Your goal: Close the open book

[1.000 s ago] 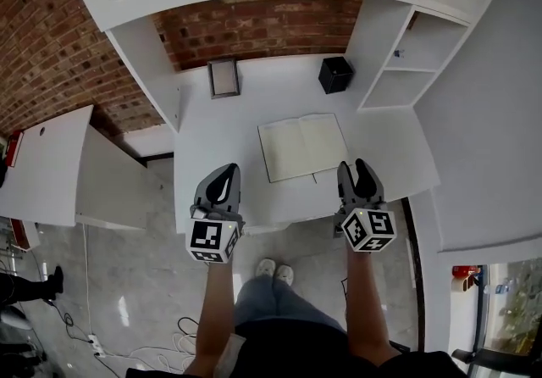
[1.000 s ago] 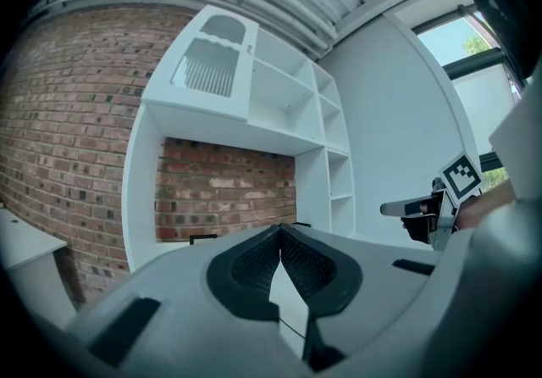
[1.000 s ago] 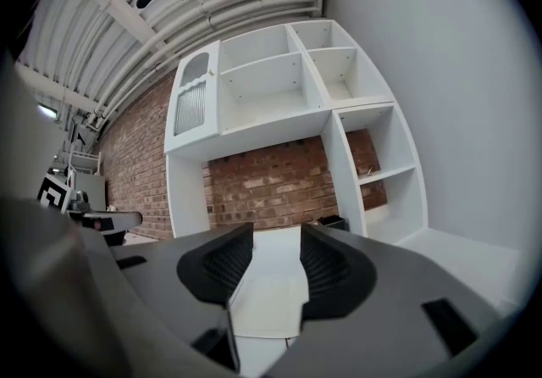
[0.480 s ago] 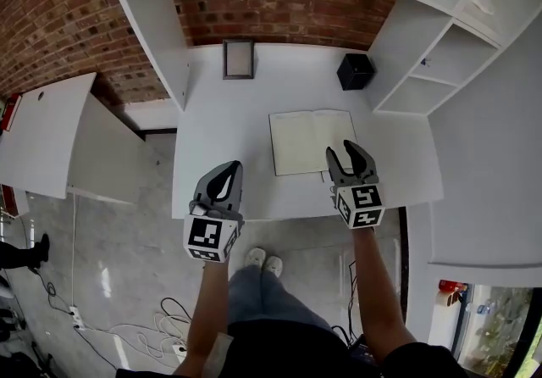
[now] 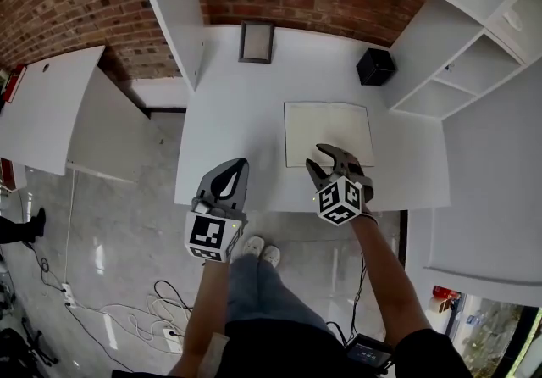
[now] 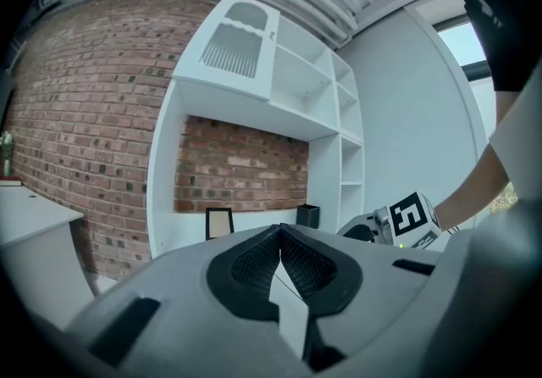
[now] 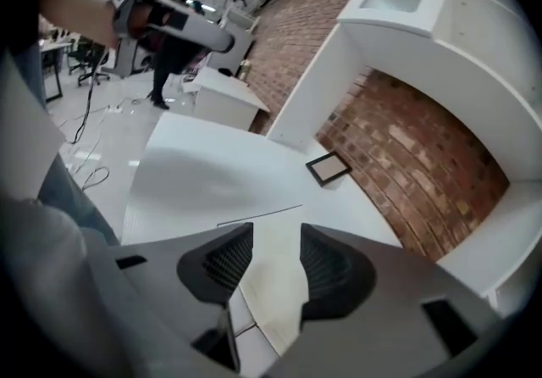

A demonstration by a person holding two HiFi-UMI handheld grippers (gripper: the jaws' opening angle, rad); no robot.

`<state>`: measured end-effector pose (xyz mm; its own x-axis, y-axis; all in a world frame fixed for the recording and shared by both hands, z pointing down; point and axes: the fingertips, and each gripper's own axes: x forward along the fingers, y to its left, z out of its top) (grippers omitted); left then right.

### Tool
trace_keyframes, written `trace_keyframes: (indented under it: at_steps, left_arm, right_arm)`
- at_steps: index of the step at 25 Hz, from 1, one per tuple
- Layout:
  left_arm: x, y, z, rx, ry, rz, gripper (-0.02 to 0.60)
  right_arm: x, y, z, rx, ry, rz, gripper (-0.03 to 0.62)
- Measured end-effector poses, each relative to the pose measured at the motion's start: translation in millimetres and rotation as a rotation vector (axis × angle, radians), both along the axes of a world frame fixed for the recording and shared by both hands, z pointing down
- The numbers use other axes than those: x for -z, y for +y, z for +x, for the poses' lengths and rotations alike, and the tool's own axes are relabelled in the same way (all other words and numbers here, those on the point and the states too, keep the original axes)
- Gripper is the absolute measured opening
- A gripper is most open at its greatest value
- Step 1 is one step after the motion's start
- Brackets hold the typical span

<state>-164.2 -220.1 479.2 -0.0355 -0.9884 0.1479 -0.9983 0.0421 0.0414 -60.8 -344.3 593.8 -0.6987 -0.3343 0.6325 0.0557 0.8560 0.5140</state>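
The open book (image 5: 330, 126) lies flat on the white desk (image 5: 237, 130), pale pages up, a thin ribbon at its near edge. My right gripper (image 5: 324, 156) is open and hovers over the book's near edge. In the right gripper view the gripper (image 7: 276, 232) has a page of the book (image 7: 269, 279) showing between its jaws, with nothing gripped. My left gripper (image 5: 229, 171) is shut and empty over the desk's front edge, left of the book. In the left gripper view its pads (image 6: 280, 236) meet.
A small picture frame (image 5: 256, 41) and a black box (image 5: 375, 66) stand at the back of the desk by the brick wall. White shelves (image 5: 474, 71) rise on the right. A white side table (image 5: 51, 105) stands to the left. Cables lie on the floor (image 5: 161, 317).
My right gripper has moved forward and to the left, from the desk's front edge onto the book's near edge. The left gripper has stayed shut in place.
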Motion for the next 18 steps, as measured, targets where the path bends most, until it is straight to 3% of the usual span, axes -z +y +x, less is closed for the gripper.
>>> trace_keyframes:
  at_steps: [11, 18]
  left_arm:
    - [-9.7, 11.3, 3.8, 0.003, 0.005, -0.023, 0.008]
    - [-15.7, 21.5, -0.5, 0.02, 0.004, -0.038, 0.008]
  right_arm:
    - [-71.9, 22.2, 7.4, 0.174, 0.299, 0.153, 0.155]
    - [-87.6, 9.4, 16.1, 0.164, 0.378, 0.217, 0.155]
